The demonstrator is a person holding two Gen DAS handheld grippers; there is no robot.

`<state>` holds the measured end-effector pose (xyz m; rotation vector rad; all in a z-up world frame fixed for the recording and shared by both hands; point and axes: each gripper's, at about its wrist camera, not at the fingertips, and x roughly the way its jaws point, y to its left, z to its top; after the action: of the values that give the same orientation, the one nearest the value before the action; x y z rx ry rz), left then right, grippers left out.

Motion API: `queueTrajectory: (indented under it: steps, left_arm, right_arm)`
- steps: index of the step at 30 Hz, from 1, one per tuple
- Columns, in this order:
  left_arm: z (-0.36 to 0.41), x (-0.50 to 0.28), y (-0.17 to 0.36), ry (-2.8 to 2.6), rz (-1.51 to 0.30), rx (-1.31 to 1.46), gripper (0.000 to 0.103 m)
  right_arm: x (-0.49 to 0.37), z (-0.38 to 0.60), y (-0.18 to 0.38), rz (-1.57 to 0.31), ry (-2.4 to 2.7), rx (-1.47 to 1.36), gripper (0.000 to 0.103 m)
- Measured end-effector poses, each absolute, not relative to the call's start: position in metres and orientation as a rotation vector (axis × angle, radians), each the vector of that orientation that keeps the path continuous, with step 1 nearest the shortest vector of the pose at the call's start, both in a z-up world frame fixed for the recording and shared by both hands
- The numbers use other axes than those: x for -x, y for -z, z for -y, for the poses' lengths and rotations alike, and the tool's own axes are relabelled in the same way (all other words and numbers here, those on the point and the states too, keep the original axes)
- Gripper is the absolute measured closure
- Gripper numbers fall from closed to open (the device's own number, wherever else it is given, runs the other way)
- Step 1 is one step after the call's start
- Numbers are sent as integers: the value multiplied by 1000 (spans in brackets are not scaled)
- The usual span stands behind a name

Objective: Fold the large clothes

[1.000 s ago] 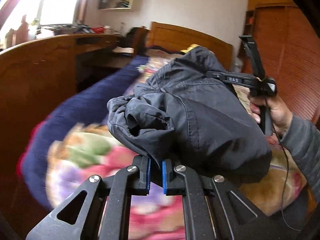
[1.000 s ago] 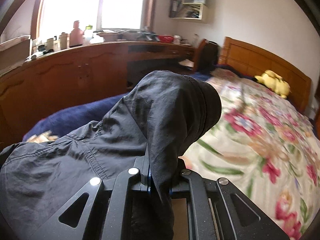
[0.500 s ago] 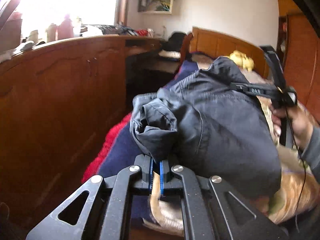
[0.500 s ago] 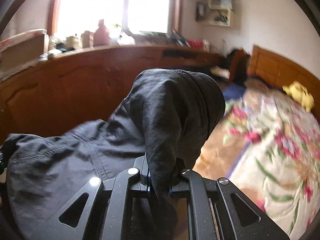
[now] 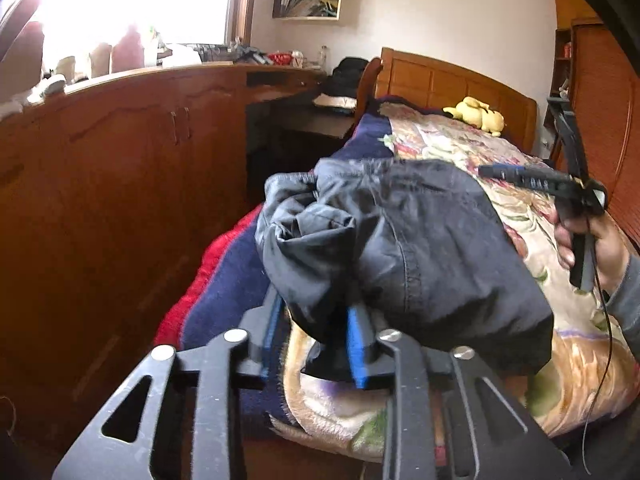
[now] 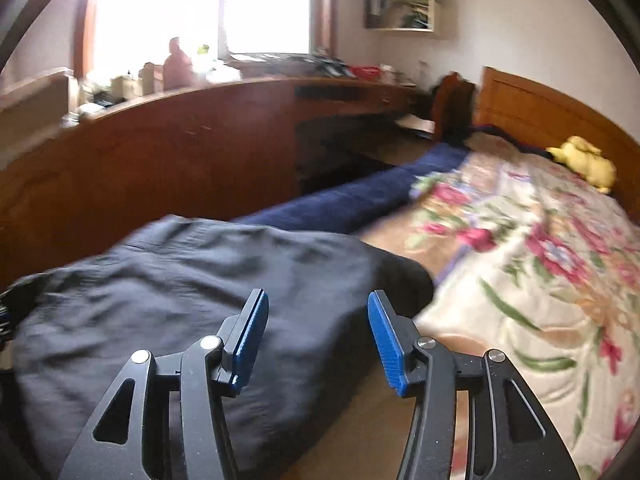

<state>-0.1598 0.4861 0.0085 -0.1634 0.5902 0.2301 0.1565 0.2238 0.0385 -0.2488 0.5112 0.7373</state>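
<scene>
Jaws: left gripper (image 5: 314, 344) wide, jacket (image 5: 404, 252) bunched between | right gripper (image 6: 316, 332) wide, off jacket.

- Floral bedspread (image 6: 540, 264) lies open to the right of the dark jacket (image 6: 192, 280).
- Wooden cabinet (image 5: 120, 184) walls the left; headboard (image 6: 552, 108) and yellow plush toy (image 6: 584, 162) close the far end.

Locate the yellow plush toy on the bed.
The yellow plush toy lies at the far right of the right wrist view, on the floral quilt against the wooden headboard.
</scene>
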Motion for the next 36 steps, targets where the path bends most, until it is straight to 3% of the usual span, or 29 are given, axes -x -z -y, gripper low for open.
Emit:
queueTrajectory:
  steps: [3, 7, 9, 15, 22, 36]
  left_arm:
    - [-481, 165, -20, -252, -558, 139, 61]
    - [-469, 167, -33, -279, -529, 103, 32]
    - [-460, 164, -39, -272, -519, 92, 26]
    - [-418, 158, -64, -262, -455, 31, 21]
    - [-358, 139, -82, -203, -422, 2, 20]
    - [-230, 80, -64, -22, -456, 23, 20]
  right_arm:
    - [-142, -225, -26, -543, -801, 293, 49]
    - [-131, -202, -14, -569, -803, 286, 49]
    - [-130, -191, -7, -582, -791, 282, 49]
    - [-115, -139, -15, -575, -758, 255, 49]
    - [-67, -93, -30, -536, -707, 228, 25]
    - [1, 30, -35, -484, -513, 161, 24]
